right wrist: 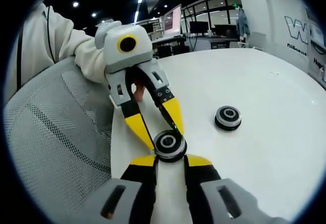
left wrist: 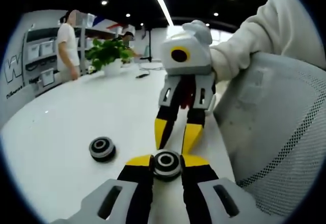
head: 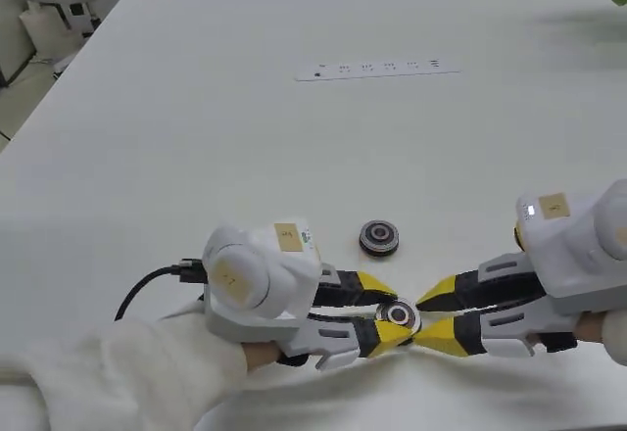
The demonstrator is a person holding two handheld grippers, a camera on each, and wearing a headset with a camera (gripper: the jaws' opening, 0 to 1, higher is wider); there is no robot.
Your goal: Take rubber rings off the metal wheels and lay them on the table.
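While left hand-held gripper (left wrist: 167, 162) pinches round metal wheel (head: 399, 315) | right hand-held gripper (right wrist: 170, 159) likewise

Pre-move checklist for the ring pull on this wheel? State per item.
1. left gripper clamped on held wheel: ok, both tips touch it.
2. right gripper gripping the rubber ring: cannot tell, tips are at the rim.
3. Ring on held wheel: ok.
4. Bare table to lay the ring: ok.
5. second wheel apart from both grippers: ok.
6. Margin to table's near edge: not ok, the work looks close to it.
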